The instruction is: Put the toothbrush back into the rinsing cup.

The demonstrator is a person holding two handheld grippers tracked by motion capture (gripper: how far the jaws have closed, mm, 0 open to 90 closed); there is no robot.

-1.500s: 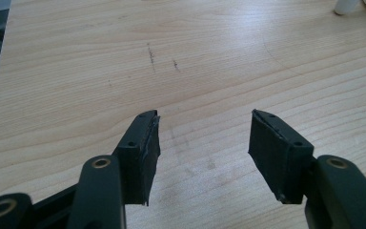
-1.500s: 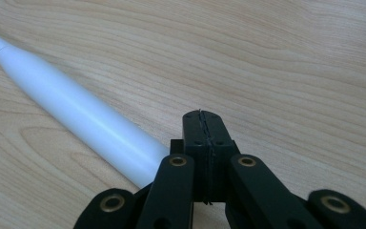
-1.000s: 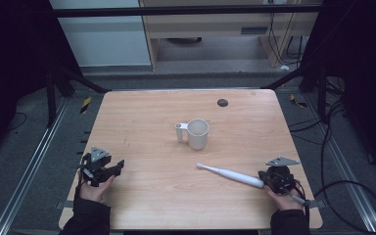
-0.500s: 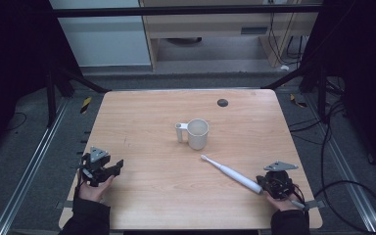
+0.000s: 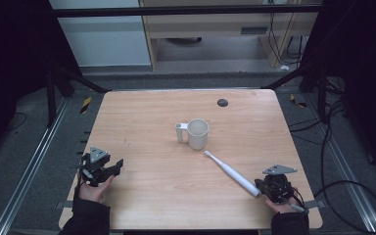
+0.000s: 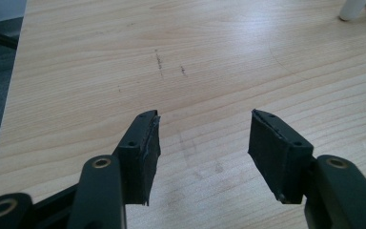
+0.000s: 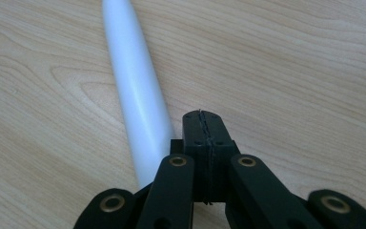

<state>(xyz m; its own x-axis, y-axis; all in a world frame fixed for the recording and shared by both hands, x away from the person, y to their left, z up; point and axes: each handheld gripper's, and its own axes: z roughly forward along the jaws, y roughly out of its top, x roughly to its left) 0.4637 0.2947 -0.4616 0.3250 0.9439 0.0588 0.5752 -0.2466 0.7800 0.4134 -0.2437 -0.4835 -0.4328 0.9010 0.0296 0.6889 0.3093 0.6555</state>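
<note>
A white electric toothbrush [image 5: 232, 172] lies slantwise on the wooden table [image 5: 147, 122], its brush head pointing at a white mug [image 5: 197, 133] that stands upright near the middle. My right gripper [image 5: 263, 189] rests at the toothbrush's thick end, near the front right corner. In the right gripper view its jaws [image 7: 202, 115] are shut flat on each other with nothing between them, and the toothbrush handle [image 7: 138, 95] lies along their left side. My left gripper [image 5: 118, 165] sits at the front left, open [image 6: 202, 125] over bare wood. The mug's handle [image 6: 351, 9] peeks in far off.
A small black disc [image 5: 222, 102] lies near the table's far edge. Metal rails and cables run along the floor on both sides of the table. A person's hands and dark sleeves come in at the front edge.
The toothbrush has swung round on the table: its brush head moved up and toward the mug, its thick end staying by my right gripper. The left gripper has kept still.
</note>
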